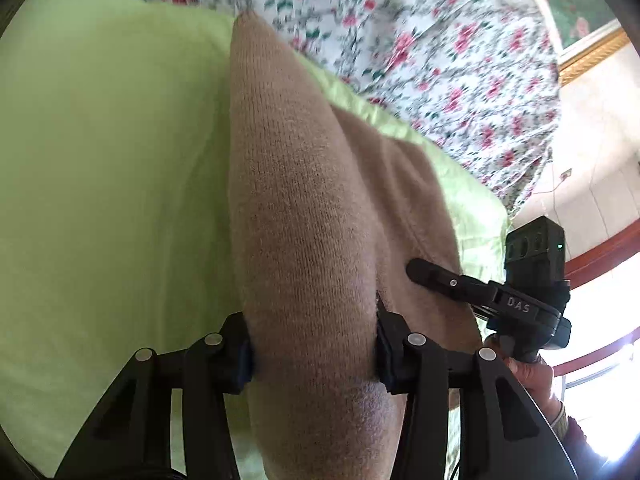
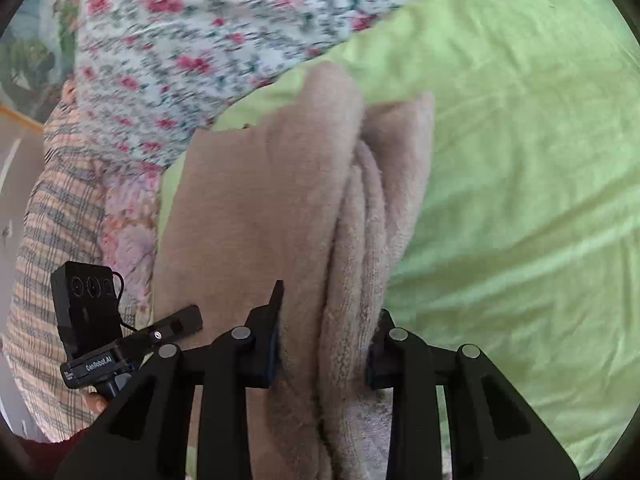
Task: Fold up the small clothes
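**A:** What are the fingers doing on the left gripper?

**B:** They are clamped on a thick fold of the tan knit garment. The cloth fills the gap between the two pads, and the fold runs away from the camera as a long raised ridge that narrows to a rounded tip.

**A:** And the right gripper?

**B:** The same: its fingers are pressed against several bunched layers of the tan knit garment. From the right wrist the fuzzy edges of those layers stand side by side like pleats, with a flatter panel spreading off to the left.

**A:** Where does the garment lie?

**B:** On the light green sheet of a bed, close to the edge of that sheet where it meets the floral cover. The parts near the fingers are lifted; the rest rests on the sheet.

**A:** Are the two grippers near each other?

**B:** Yes. Each wrist view shows the other gripper just beside the cloth, its finger touching the tan fabric. A plaid cloth lies beyond the sheet on the left of the right wrist view.
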